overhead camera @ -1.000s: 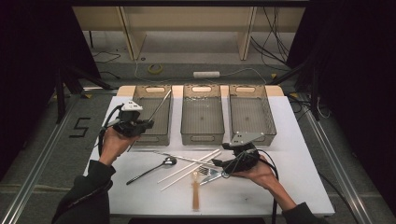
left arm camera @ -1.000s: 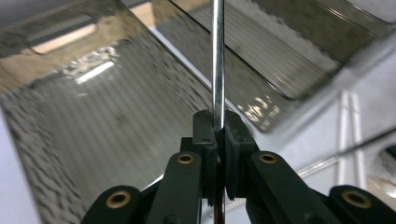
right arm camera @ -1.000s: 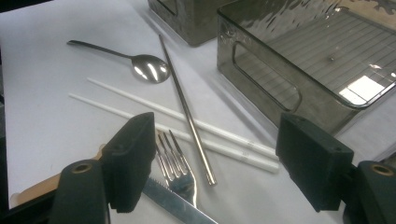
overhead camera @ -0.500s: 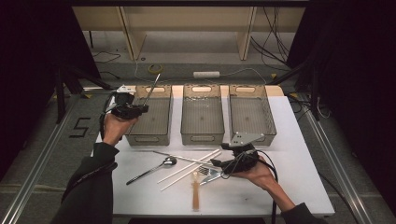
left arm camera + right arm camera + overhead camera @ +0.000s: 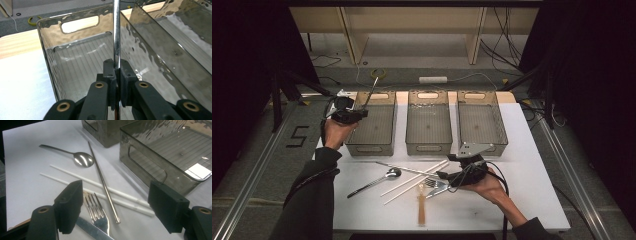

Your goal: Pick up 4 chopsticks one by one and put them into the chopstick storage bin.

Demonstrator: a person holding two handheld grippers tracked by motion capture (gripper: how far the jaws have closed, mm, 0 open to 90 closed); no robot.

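Note:
My left gripper (image 5: pixel 361 112) is shut on a thin metal chopstick (image 5: pixel 371 93) at the near-left corner of the left grey bin (image 5: pixel 371 146). In the left gripper view the pads (image 5: pixel 110 71) pinch the metal chopstick (image 5: pixel 116 32), which rises over the bin's ribbed floor (image 5: pixel 82 65). My right gripper (image 5: pixel 443 176) rests low on the white table with its jaws wide apart. In the right gripper view, the right gripper (image 5: pixel 118 203) straddles a fork (image 5: pixel 98 213) and a second metal chopstick (image 5: pixel 102 182) without touching either.
Beside the fork lie a knife (image 5: pixel 91 230), two white chopsticks (image 5: pixel 75 173) and a spoon (image 5: pixel 82 159). A wooden utensil (image 5: pixel 421 210) lies near the front edge. The middle bin (image 5: pixel 428 146) and right bin (image 5: pixel 499 125) stand along the table's back.
My left hand has carried the chopstick away from me, along the left bin's left edge and a little lower. The right hand has stayed put.

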